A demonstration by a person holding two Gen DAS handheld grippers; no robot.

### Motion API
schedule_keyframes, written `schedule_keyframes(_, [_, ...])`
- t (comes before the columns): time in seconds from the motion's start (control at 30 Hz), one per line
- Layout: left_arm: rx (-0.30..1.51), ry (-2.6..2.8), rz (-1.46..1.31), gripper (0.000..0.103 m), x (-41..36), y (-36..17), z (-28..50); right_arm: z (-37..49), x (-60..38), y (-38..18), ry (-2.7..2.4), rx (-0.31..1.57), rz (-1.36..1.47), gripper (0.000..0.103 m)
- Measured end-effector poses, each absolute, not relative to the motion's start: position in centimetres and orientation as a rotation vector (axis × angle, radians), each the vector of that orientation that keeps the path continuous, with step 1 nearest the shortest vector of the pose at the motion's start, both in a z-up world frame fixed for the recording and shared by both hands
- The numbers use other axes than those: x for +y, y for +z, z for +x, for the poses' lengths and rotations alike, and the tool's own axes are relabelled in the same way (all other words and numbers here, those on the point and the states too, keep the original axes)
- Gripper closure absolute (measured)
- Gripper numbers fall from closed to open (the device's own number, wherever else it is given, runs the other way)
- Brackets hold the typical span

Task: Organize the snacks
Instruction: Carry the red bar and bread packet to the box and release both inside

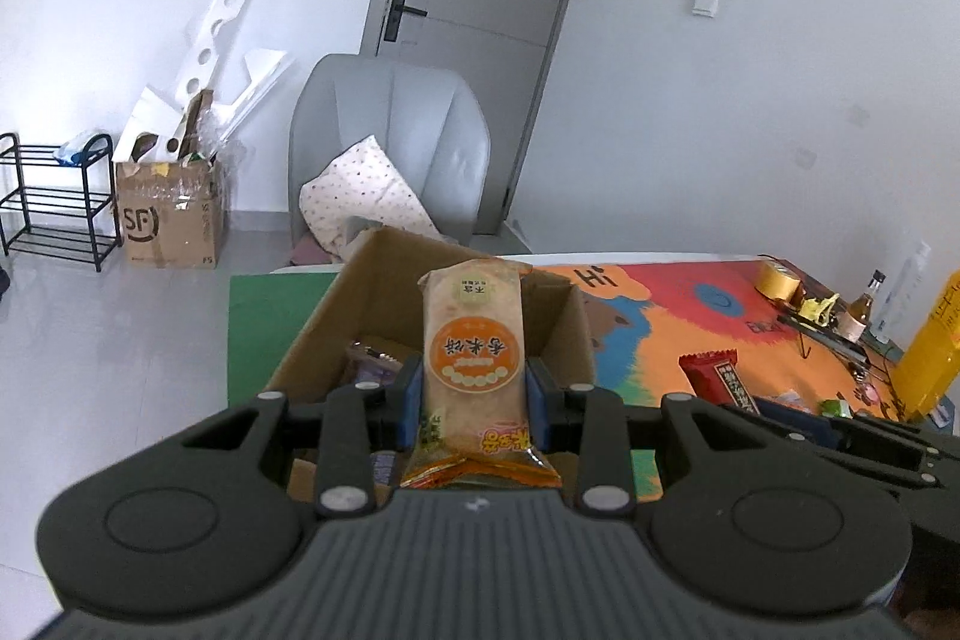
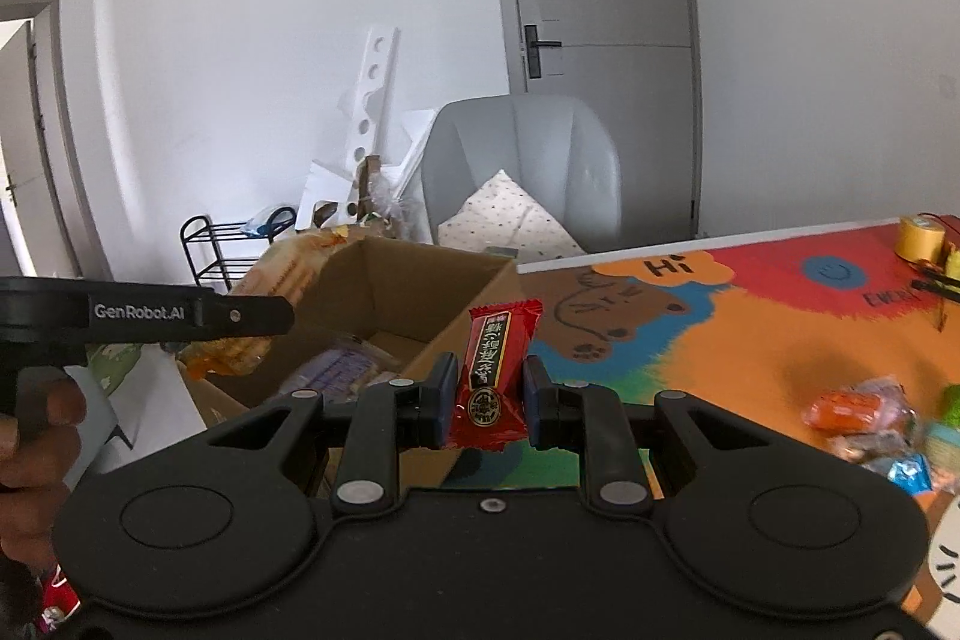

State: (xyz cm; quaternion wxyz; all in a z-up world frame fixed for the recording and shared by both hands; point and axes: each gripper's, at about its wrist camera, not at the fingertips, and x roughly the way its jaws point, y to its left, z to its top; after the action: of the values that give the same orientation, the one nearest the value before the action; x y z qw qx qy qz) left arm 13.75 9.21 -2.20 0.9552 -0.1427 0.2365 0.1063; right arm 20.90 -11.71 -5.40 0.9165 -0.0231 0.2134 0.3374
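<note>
Two snacks held: my left claw (image 1: pixel 474 394) grips one orange rice-cracker packet (image 1: pixel 473 340), my right claw (image 2: pixel 485 403) one red candy packet (image 2: pixel 491 376), beside one cardboard box (image 2: pixel 384 280).

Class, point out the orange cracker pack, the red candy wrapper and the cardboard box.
orange cracker pack (image 1: pixel 473 340), left wrist view, round orange label.
red candy wrapper (image 2: pixel 492 370), right wrist view, black label strip.
cardboard box (image 2: pixel 396 280), right wrist view, inner back wall.

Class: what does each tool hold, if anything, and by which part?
Left tool: orange cracker pack, gripped across its lower half. Right tool: red candy, gripped across its lower middle.
</note>
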Motion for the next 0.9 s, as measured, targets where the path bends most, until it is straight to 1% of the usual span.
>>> schedule_keyframes(0.1, [0.493, 0.209, -0.296, 0.069, 9.9, -2.5, 14.1, 21.0, -10.8, -5.3, 0.697, 0.44, -0.059, 0.081])
schedule_keyframes(0.13, [0.497, 0.211, -0.29, 0.067, 10.1, -2.5, 14.3, 21.1, -10.6, -5.3, 0.698, 0.44, -0.061, 0.082])
schedule_keyframes(0.2, [0.505, 0.217, -0.289, 0.058, 10.4, -2.5, 14.5, 21.4, -10.0, -5.1, 0.704, 0.44, -0.067, 0.081])
schedule_keyframes(0.23, [0.502, 0.222, -0.299, 0.055, 10.7, -2.5, 14.5, 21.4, -9.7, -5.0, 0.707, 0.438, -0.074, 0.081])
schedule_keyframes(0.3, [0.488, 0.228, -0.32, 0.045, 11.3, -2.4, 14.4, 21.4, -9.2, -4.7, 0.712, 0.432, -0.084, 0.081])
schedule_keyframes(0.53, [0.467, 0.254, -0.356, 0.039, 13.2, -2.3, 13.5, 21.3, -7.3, -4.1, 0.734, 0.421, -0.102, 0.081])
schedule_keyframes(0.6, [0.469, 0.256, -0.355, 0.034, 13.4, -2.3, 13.3, 21.5, -6.6, -4.0, 0.739, 0.423, -0.099, 0.081])
schedule_keyframes(0.7, [0.47, 0.256, -0.354, 0.03, 13.7, -2.3, 13.1, 21.5, -5.8, -3.8, 0.758, 0.418, -0.087, 0.081])
schedule_keyframes(0.77, [0.473, 0.26, -0.356, 0.028, 13.9, -2.3, 13.0, 21.5, -5.3, -3.6, 0.778, 0.418, -0.068, 0.074])
schedule_keyframes(0.83, [0.473, 0.267, -0.358, 0.025, 14.0, -2.3, 12.9, 21.4, -5.2, -3.6, 0.777, 0.425, -0.065, 0.063])
schedule_keyframes(0.9, [0.476, 0.273, -0.356, 0.02, 14.0, -2.2, 12.9, 21.2, -5.5, -3.6, 0.769, 0.422, -0.071, 0.058])
